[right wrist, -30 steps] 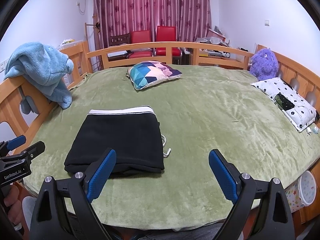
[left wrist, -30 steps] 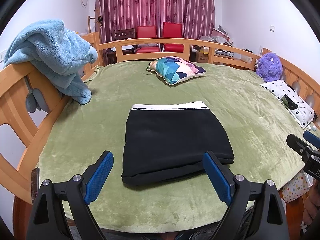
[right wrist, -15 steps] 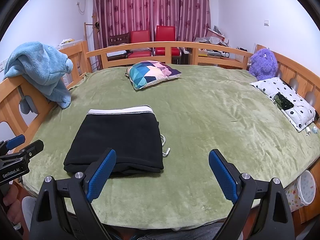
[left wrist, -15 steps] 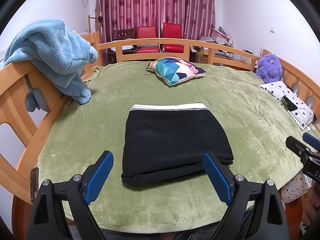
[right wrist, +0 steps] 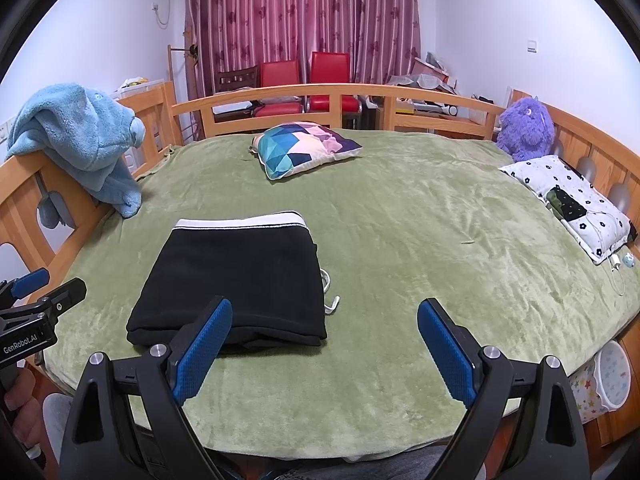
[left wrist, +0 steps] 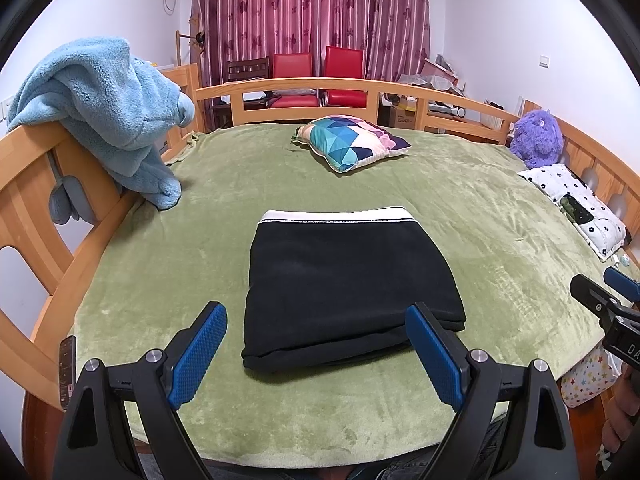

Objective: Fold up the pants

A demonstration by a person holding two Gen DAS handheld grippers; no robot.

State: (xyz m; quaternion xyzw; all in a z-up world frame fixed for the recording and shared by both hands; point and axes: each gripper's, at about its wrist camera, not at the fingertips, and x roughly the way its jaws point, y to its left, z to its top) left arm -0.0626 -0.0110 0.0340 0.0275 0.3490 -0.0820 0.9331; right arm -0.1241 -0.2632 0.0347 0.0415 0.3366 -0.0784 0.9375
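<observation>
The black pants [left wrist: 344,284] lie folded into a neat rectangle on the green bed cover [left wrist: 480,220], white waistband at the far edge. They also show in the right wrist view [right wrist: 236,280], with a white drawstring [right wrist: 330,296] poking out at their right side. My left gripper [left wrist: 316,354] is open and empty, held just before the pants' near edge. My right gripper [right wrist: 324,350] is open and empty, to the right of the pants' near edge. Each gripper shows at the edge of the other's view.
A wooden rail [left wrist: 24,184] rings the bed, with a blue fleece blanket [left wrist: 104,108] draped over its left side. A patterned cushion [left wrist: 352,142] lies at the far middle. A purple plush toy [right wrist: 524,128] and a spotted pillow [right wrist: 572,204] sit at the right.
Both grippers have drawn back slightly toward me and stay open. The folded pants have not moved.
</observation>
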